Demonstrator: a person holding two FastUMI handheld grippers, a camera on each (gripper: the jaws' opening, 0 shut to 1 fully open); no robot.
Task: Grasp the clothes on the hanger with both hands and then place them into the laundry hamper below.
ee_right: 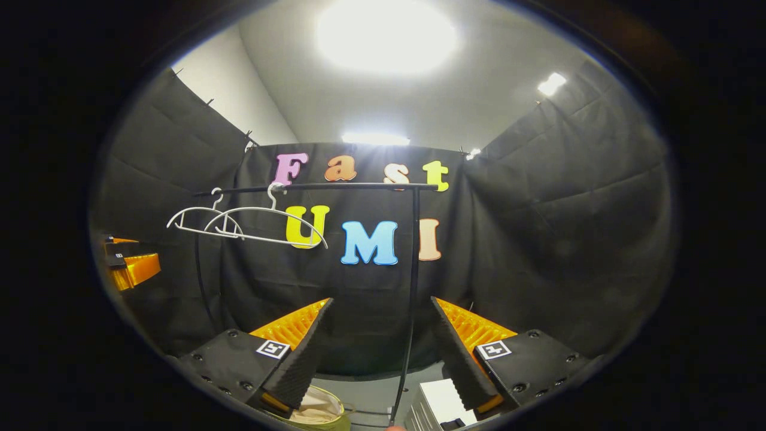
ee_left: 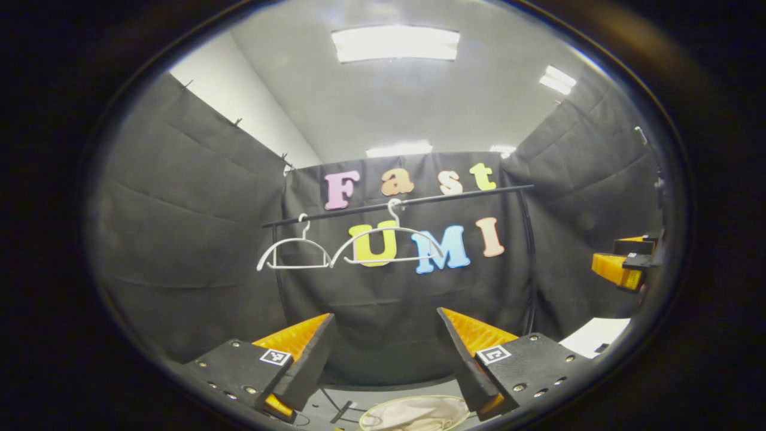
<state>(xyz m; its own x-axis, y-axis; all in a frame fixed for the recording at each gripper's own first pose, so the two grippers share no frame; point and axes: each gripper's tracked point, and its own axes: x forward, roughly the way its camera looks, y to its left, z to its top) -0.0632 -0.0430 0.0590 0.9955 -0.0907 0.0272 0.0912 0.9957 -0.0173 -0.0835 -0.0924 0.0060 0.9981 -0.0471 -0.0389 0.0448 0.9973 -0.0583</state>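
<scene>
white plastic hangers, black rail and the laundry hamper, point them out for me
larger white plastic hanger [ee_left: 389,244], left gripper view, on its right shoulder arm
thin black metal rail [ee_right: 359,186], right gripper view, mid bar
round laundry hamper [ee_left: 383,409], left gripper view, on its rim

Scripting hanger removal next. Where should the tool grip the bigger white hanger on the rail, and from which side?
On the bigger hanger, probably the bottom bar, mid-span, from the front: it runs level and bare, and the hook sits over the rail, so a lift frees it.
</scene>
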